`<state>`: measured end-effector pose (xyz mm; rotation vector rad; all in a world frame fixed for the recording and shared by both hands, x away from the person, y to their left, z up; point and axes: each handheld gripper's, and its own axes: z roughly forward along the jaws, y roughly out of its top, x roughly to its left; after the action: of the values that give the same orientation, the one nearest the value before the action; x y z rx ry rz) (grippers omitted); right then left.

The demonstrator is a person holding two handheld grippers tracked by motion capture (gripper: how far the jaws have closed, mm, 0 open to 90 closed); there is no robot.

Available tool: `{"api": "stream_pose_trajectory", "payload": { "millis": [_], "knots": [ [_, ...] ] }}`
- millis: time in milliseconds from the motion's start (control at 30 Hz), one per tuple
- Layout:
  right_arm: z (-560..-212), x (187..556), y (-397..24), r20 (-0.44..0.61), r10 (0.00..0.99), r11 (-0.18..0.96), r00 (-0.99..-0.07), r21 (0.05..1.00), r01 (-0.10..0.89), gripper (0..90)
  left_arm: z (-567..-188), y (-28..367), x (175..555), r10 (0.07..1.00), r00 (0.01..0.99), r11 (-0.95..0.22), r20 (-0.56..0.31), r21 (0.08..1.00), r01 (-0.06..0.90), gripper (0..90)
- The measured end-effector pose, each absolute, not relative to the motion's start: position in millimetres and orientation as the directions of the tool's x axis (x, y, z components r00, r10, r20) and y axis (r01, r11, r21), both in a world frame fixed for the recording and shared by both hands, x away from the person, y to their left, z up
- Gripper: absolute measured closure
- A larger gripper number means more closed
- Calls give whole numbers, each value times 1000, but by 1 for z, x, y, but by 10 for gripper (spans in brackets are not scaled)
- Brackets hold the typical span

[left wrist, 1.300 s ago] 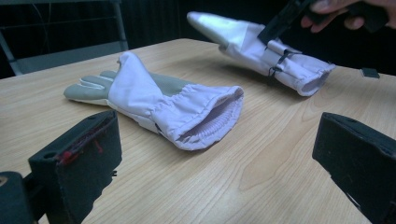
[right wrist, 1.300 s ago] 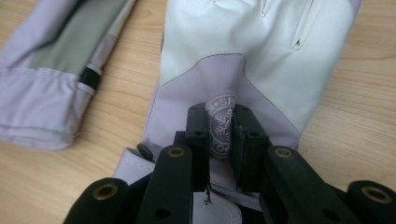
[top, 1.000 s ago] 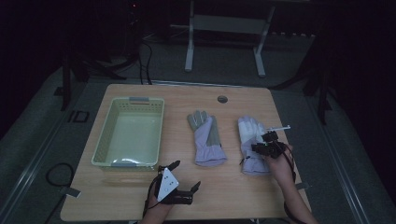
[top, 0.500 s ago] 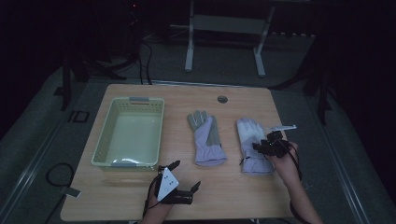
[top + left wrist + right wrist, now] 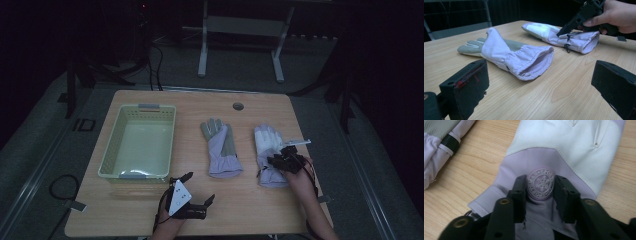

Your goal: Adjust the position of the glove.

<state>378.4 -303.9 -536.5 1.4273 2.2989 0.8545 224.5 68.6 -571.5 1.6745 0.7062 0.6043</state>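
Right gripper (image 5: pixel 540 192) down on right glove (image 5: pixel 267 150), fingers (image 5: pixel 520 195) pinching fabric fold with round snowflake badge (image 5: pixel 540 183) near cuff. Glove flat on bench (image 5: pixel 250 210), right side. Left glove (image 5: pixel 220 147) just beside it, mid-bench. Left gripper (image 5: pixel 197 192) at near edge, fingers spread wide, holding nothing. Basket (image 5: pixel 112 155) at left.

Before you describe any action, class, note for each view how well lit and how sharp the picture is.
High view: dim, with the room behind nearly black, the table modestly lit, details soft. Left gripper view: brighter, the nearer glove fairly sharp, the near tongs dark and slightly soft. Right gripper view: evenly lit and sharpest, the round snowflake badge on the white glove has lettering that shows clearly.
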Motion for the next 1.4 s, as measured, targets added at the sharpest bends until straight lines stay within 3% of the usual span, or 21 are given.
{"api": "stream_pose_trajectory", "payload": {
  "millis": [133, 333, 600, 1000, 1400],
  "knots": [
    [-536, 377, -302, 67, 895, 306, -442, 628, 716, 739, -572, 69, 224, 730, 683, -158, 25, 978, 133, 40],
    [-532, 373, -304, 82, 903, 276, -422, 641, 716, 793, -571, 69, 225, 731, 683, -155, 21, 979, 136, 41],
    [-507, 370, -308, 92, 900, 267, -426, 656, 706, 807, -571, 69, 225, 730, 683, -152, 17, 979, 138, 41],
    [-444, 369, -304, 80, 891, 262, -446, 713, 650, 807, -571, 69, 224, 731, 682, -155, 22, 979, 134, 41],
    [-403, 372, -262, 85, 853, 287, -515, 748, 599, 807, -571, 69, 225, 730, 683, -153, 19, 979, 136, 41]
  ]
}}
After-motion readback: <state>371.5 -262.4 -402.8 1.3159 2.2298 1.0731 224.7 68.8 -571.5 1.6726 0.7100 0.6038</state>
